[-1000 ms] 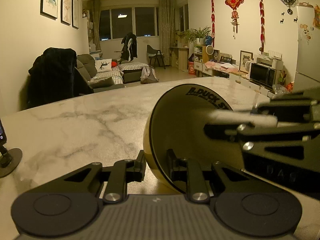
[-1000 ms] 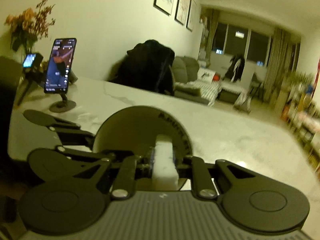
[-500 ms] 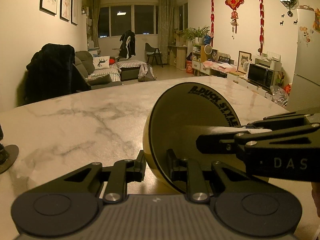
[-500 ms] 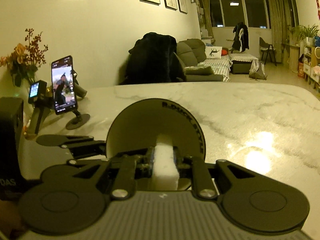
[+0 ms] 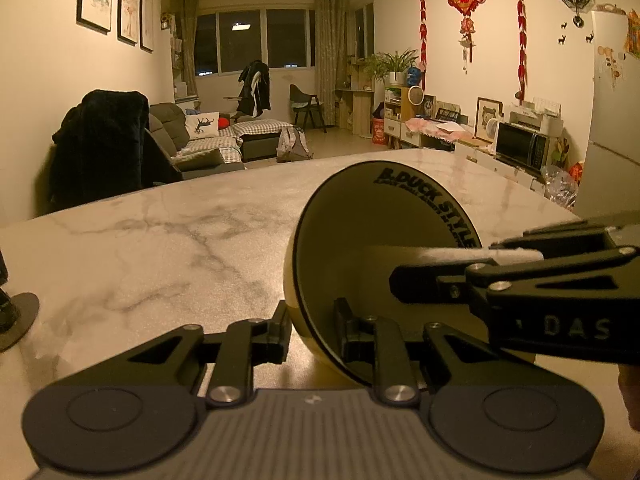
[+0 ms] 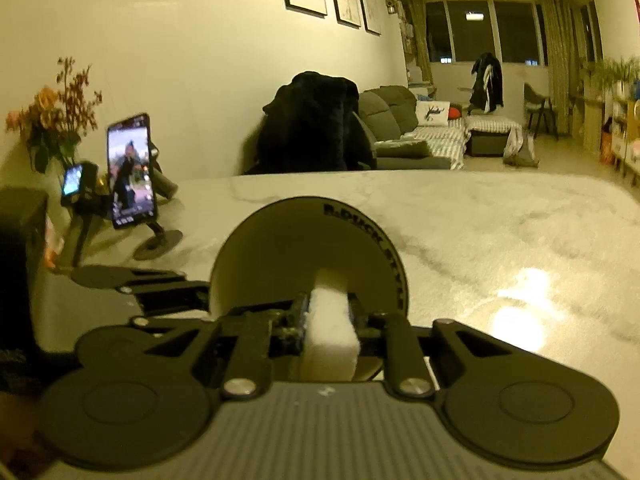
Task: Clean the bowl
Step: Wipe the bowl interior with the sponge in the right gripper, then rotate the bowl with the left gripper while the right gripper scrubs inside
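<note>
Nearest to us, in the left wrist view, the left gripper (image 5: 310,330) has its jaws narrow and closed on the rim of the bowl (image 5: 380,248). One finger is outside the yellow wall and one inside the dark interior. The bowl is tipped on its side, its opening turned toward the right gripper (image 5: 404,276), and it seems to rest with its lower wall on the marble desk (image 5: 160,264).

In the right wrist view, the right gripper (image 6: 330,320) holds a white sponge (image 6: 330,330) tightly between its jaws, and the front of the sponge reaches into the bowl (image 6: 280,252).

We judge that the wiping step is in hand: the bowl is steadied and the sponge is at the inner surface. The next move, we think, calls for sweeping the sponge around the inside with light pressure while the left grip keeps the rim from slipping or turning.

Each view gives something that the other lacks. The left view shows the grip on the rim and the printed letters along the inner edge, but the sponge (image 5: 516,255) appears only as a thin pale strip. The right view shows the sponge clearly. Whether it really touches the bottom of the bowl we cannot tell, because the picture is a little blurred there. Farther away on the desk, this view alone shows the lit screen of a phone on a stand (image 6: 132,172), and flowers (image 6: 56,116) behind it.
</note>
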`<state>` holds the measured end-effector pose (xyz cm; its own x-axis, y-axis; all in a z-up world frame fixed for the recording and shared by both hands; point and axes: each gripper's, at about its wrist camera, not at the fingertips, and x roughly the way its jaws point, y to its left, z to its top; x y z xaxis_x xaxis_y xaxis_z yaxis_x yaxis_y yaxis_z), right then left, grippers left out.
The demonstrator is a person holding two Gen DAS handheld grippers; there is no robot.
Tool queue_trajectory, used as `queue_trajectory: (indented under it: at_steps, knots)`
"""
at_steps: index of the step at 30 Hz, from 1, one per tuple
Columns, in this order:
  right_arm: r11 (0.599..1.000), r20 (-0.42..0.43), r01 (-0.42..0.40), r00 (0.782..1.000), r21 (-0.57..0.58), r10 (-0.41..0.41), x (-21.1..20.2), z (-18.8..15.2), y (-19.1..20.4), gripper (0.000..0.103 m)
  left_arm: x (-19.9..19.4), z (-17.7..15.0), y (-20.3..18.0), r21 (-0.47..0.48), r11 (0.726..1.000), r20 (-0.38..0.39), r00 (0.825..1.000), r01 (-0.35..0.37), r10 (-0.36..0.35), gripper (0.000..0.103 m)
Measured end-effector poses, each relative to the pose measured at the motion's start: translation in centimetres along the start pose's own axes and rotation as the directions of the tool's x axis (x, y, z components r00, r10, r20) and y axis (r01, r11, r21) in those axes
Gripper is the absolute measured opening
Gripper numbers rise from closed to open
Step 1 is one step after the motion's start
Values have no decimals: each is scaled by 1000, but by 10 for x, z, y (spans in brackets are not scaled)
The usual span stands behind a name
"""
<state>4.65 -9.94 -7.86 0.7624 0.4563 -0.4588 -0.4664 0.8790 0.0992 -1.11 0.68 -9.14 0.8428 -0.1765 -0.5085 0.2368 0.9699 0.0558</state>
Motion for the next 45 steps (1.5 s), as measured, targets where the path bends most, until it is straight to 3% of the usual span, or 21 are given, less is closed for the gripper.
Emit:
queue_trajectory:
  at_steps: [15, 18, 27, 32, 37, 45]
  knots:
    - [985, 34, 87, 996, -152, -82, -8, 19, 9, 18, 0, -1, -5, -5, 1000, -1, 1000, 3, -3, 23]
    - [988, 1, 85, 996, -126, -86, -2, 15, 6, 18, -1, -1, -5, -4, 1000, -1, 1000, 2, -2, 23]
    - [999, -46, -6, 999, 32, 7, -6, 7, 1, 18, 0, 0, -2, -15, 1000, -9, 1000, 17, -17, 23]
    - [999, -46, -6, 999, 32, 8, -8, 5, 4, 18, 0, 1, 1, -17, 1000, -11, 1000, 19, -19, 23]
    - [999, -37, 46, 998, -18, -46, -7, 5, 4, 18, 1, 1, 1, -10, 1000, -12, 1000, 15, -15, 23]
    - [996, 1, 73, 997, -55, -73, -16, 22, 0, 18, 3, 1, 1, -6, 1000, -14, 1000, 16, -16, 23]
